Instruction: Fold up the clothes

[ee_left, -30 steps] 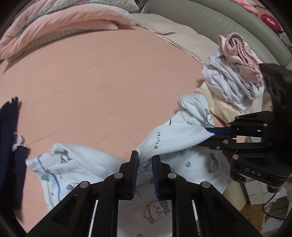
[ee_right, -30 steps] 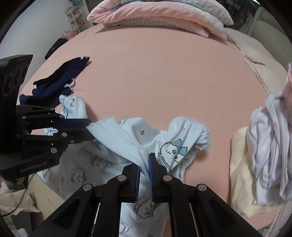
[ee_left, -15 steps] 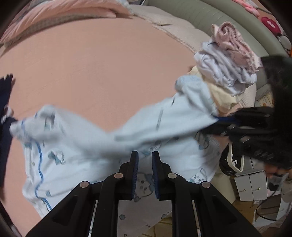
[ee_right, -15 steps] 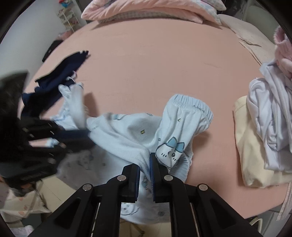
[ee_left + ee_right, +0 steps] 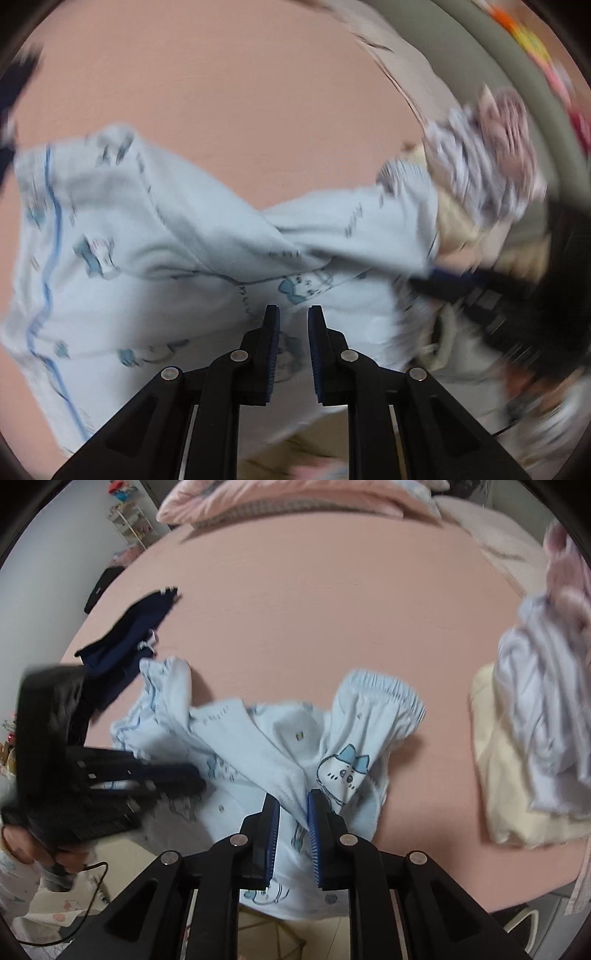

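Pyjamas [image 5: 266, 746], pale blue with a cartoon print, are lying crumpled at the near edge of the bed [image 5: 314, 609], which is covered in a pink sheet. Right gripper [image 5: 293, 805] is pointing down at them, its fingers [image 5: 274, 834] opening, with a ridge of the cloth still running between the pads. Left gripper [image 5: 291, 323] is hovering over the spread cloth [image 5: 166, 236] in a blurred view; its fingers [image 5: 271, 354] are standing slightly apart and nothing seems pinched between them. In the right wrist view the left gripper [image 5: 177, 779] is reaching in from the left, held by a hand [image 5: 22, 845]. Navy clothing [image 5: 125, 635] is lying just beyond the pyjamas, and a pile of folded clothes [image 5: 524, 731] is sitting at the right
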Demonstrator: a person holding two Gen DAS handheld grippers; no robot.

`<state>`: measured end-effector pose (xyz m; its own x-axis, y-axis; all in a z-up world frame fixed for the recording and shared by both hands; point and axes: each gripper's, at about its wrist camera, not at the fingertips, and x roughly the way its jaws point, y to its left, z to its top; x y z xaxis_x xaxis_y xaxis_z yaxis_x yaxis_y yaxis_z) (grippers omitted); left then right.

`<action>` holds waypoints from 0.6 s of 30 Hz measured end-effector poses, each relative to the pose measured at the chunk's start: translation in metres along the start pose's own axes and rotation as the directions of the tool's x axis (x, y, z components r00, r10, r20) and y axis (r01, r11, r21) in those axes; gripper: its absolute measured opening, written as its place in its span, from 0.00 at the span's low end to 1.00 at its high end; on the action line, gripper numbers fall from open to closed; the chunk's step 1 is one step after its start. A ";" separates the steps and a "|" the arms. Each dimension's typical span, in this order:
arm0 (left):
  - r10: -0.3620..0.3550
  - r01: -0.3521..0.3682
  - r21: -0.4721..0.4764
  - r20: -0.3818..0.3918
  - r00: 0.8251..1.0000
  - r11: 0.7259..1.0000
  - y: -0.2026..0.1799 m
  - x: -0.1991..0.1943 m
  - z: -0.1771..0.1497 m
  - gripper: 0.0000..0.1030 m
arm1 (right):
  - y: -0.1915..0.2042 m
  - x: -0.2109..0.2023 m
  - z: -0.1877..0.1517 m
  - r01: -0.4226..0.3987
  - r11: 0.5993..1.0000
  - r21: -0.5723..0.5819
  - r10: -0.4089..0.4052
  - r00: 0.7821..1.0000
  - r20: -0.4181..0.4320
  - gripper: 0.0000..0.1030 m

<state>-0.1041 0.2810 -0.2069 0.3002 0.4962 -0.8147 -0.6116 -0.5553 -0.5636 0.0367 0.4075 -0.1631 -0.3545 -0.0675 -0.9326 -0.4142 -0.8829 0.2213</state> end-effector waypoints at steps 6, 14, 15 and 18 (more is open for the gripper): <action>-0.079 0.085 -0.130 0.051 0.996 0.988 0.012 -0.012 0.012 0.18 | 0.003 0.012 -0.012 0.023 1.000 -0.017 -0.024 1.000 -0.020 0.14; -0.136 0.158 -0.171 0.133 0.982 0.973 0.003 -0.016 0.015 0.51 | 0.004 0.020 -0.018 0.038 0.999 -0.009 -0.038 0.999 -0.020 0.14; -0.135 0.158 -0.178 0.133 0.982 0.971 0.004 -0.015 0.016 0.51 | 0.003 0.021 -0.020 0.032 0.999 0.001 -0.032 0.999 -0.024 0.14; -0.134 0.158 -0.196 0.130 0.982 0.968 0.005 -0.008 0.020 0.51 | 0.002 0.029 -0.027 0.026 1.000 0.015 -0.025 0.999 -0.046 0.14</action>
<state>-0.1244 0.2874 -0.2004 0.2813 0.6489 -0.7070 -0.4014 -0.5896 -0.7009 0.0482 0.3919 -0.1969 -0.3049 -0.0666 -0.9500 -0.4358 -0.8772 0.2014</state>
